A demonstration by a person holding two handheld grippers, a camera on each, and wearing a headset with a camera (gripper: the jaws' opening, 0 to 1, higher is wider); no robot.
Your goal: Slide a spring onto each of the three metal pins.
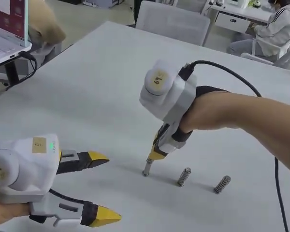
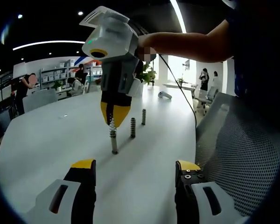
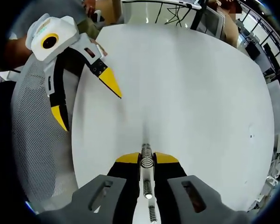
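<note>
Three metal pins stand in a row on the white table [image 1: 87, 96]. Two of them carry springs [image 1: 184, 176] [image 1: 222, 184]. The third pin [image 1: 147, 168] [image 2: 114, 144] is bare along its lower part. My right gripper [image 1: 157, 154] [image 2: 113, 116] [image 3: 148, 158] hangs right above it, pointing down, shut on a spring [image 2: 113, 126] [image 3: 147, 161] that sits at the pin's top. My left gripper [image 1: 104, 187] [image 2: 136, 165] [image 3: 86, 105] is open, holds nothing, and rests low at the near left, apart from the pins.
A laptop [image 1: 5, 29] stands at the table's far left corner. Chairs [image 1: 174, 21] and a seated person [image 1: 280, 24] are beyond the far edge. A black cable [image 1: 241, 79] trails from the right gripper. A mesh chair [image 2: 233, 149] is close by the left gripper.
</note>
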